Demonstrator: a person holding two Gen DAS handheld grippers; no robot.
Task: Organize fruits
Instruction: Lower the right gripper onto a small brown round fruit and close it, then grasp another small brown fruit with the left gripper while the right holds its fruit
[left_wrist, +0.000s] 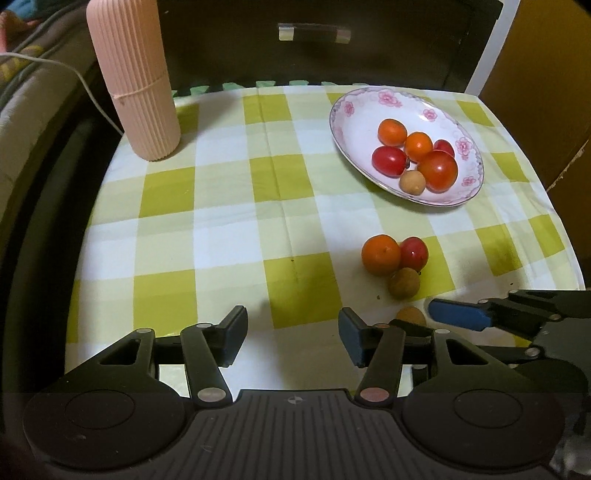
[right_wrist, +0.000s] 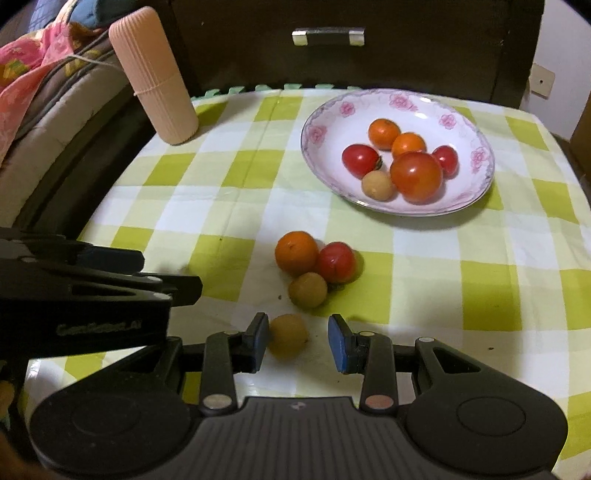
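A flowered plate (right_wrist: 321, 122) at the back right holds several small oranges, red tomatoes and one longan. On the checked cloth in front of it lie an orange (right_wrist: 296, 253), a red tomato (right_wrist: 337, 262) and a longan (right_wrist: 307, 290), all touching. A second longan (right_wrist: 288, 334) lies apart, nearer to me. My right gripper (right_wrist: 298, 326) hangs low over it; the fruit sits beside the left pad and the right pad stands clear of it. My left gripper (left_wrist: 291, 325) is open over bare cloth to the left, with nothing between its fingers.
A tall pink ribbed container (left_wrist: 135, 77) stands at the back left corner. A dark cabinet with a metal handle (left_wrist: 314, 32) rises behind the table. Bedding (right_wrist: 37, 74) and a white cable (left_wrist: 85, 81) lie off the left edge.
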